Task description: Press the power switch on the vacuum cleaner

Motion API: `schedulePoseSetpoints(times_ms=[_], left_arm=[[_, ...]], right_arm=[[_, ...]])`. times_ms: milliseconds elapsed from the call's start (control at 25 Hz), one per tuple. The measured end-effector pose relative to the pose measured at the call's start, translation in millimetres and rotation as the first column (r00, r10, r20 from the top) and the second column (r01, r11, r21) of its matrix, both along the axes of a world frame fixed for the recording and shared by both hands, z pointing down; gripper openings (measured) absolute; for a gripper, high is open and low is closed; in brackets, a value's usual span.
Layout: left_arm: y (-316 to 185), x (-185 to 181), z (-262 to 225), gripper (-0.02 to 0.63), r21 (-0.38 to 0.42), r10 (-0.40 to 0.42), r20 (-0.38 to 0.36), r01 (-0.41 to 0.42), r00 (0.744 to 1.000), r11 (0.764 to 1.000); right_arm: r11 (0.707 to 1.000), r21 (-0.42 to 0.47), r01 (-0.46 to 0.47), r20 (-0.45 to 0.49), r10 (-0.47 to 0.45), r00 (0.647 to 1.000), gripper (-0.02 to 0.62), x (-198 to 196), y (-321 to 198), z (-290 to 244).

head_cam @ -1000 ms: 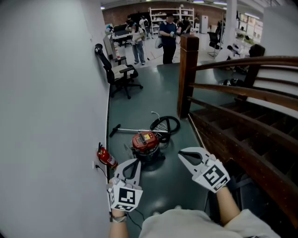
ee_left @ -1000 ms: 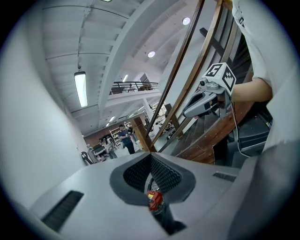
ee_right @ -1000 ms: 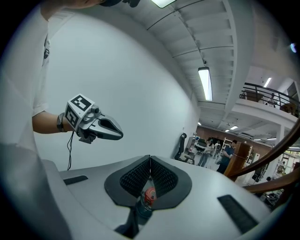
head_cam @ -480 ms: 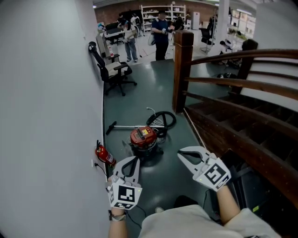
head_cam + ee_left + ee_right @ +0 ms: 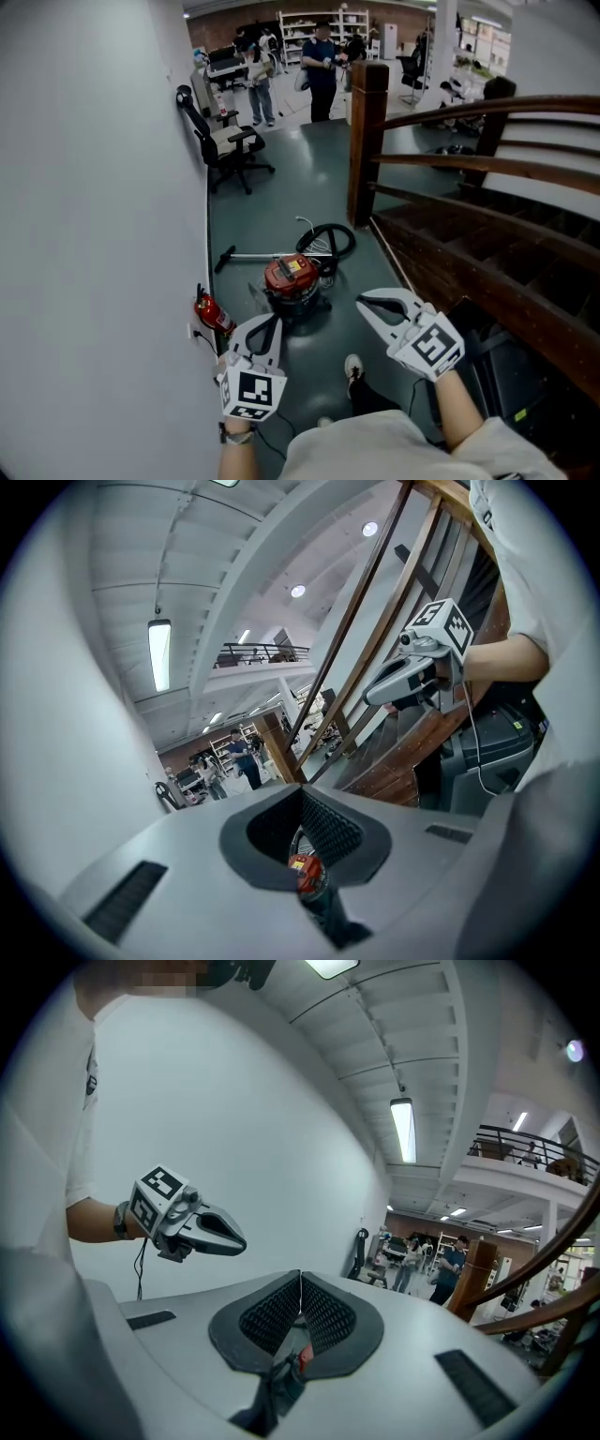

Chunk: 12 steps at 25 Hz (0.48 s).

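Note:
The red vacuum cleaner [image 5: 292, 277] stands on the dark floor close to the white wall, its black hose [image 5: 328, 240] coiled behind it and its wand [image 5: 246, 255] lying to the left. Both grippers hover short of it and touch nothing. My left gripper [image 5: 272, 322] is shut and empty, pointing at the vacuum from the near left. My right gripper [image 5: 360, 302] is held to the vacuum's right, its pads meeting at the tips. In the left gripper view the vacuum [image 5: 302, 873] shows through the gap under the closed tips [image 5: 301, 794]. The right gripper view shows closed tips [image 5: 300, 1277] too.
A red fire extinguisher [image 5: 212, 314] stands against the wall left of the vacuum. A wooden staircase railing [image 5: 450, 187] and its post [image 5: 367, 141] bound the right side. An office chair [image 5: 225, 145] stands farther along the wall, with people beyond. My shoe [image 5: 353, 367] is on the floor between the grippers.
My shoe has stepped into view between the grippers. Both grippers have drifted slightly toward the vacuum and stay shut.

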<state>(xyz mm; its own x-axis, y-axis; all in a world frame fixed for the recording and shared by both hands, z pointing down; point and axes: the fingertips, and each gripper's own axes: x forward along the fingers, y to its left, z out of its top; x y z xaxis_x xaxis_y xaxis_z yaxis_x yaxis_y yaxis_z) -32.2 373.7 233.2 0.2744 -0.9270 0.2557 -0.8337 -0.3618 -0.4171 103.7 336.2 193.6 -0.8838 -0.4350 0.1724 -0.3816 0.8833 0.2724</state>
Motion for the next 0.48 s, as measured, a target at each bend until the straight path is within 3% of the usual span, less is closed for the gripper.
schedulePoseSetpoints(times_ms=[240,480], left_arm=[[-20,-11,0,0.0,0.003,-0.014,0.003,0.014,1.0,1.0],[-47,-15,2,0.001,0.006,-0.029,-0.004,0.029,1.0,1.0]], right_arm=[[0.999,-0.001,-0.039,-0.006,0.039,0.999,0.031,-4,-28,4],[1.0,-0.005,-0.021,-0.019,0.021,1.0,0.029,-7,-55,6]])
